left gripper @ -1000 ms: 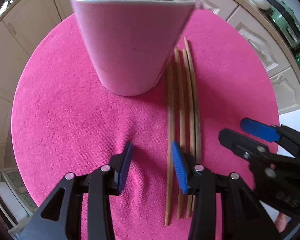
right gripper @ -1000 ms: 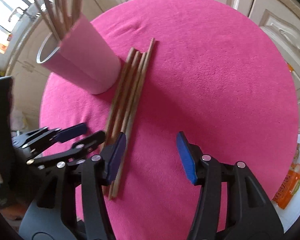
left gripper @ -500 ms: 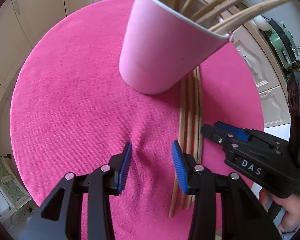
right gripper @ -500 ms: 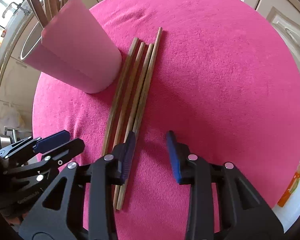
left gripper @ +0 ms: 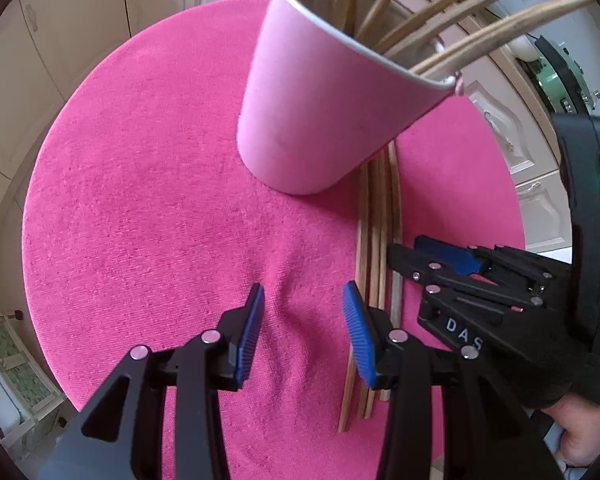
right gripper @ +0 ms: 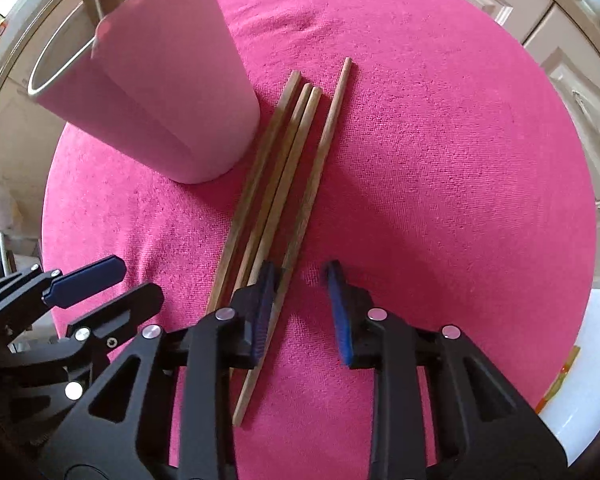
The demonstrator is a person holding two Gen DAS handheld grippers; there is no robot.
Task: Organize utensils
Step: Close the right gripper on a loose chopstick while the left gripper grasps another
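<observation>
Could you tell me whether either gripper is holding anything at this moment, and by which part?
Nothing is held: the left gripper is empty, and the right gripper, just closing, has no chopstick between its pads.

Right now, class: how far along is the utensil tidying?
Done: several chopsticks already stand in the pink cup. In hand: nothing; the right gripper, jaws just closing, straddles the outermost of four loose chopsticks without gripping it. The left gripper is open. Left: all four.

Matt wooden chopsticks (right gripper: 288, 184), smooth pink cup (left gripper: 320, 120), rough (towel-like) magenta cloth (left gripper: 140, 220)
</observation>
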